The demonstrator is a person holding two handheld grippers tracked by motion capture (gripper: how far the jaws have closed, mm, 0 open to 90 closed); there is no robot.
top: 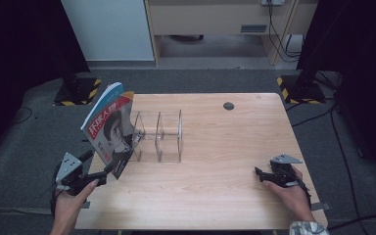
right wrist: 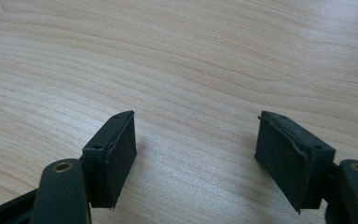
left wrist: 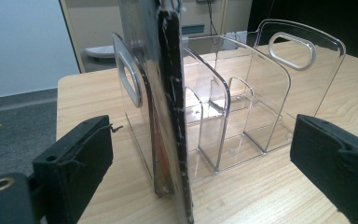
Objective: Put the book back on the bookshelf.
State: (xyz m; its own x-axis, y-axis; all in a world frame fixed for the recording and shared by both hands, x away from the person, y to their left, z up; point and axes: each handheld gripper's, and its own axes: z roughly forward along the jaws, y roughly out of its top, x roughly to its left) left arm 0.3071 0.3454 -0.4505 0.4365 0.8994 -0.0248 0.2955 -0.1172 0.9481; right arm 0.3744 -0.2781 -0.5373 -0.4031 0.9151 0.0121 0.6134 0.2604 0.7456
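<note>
Pale wooden tabletop (top: 215,166): the magazine (top: 111,128) stands on edge at nine o'clock, against the clear rack (top: 159,136), between the spread jaws of the nearer left gripper (top: 108,169). Right gripper (top: 260,173) rests open, empty, at four o'clock.

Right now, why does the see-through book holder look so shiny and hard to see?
In the left gripper view, the clear holder catches bright glare along its edges and the magazine up close looks dark and shiny; in the high view the holder nearly vanishes against the pale table, and the room's edges are dark.
</note>
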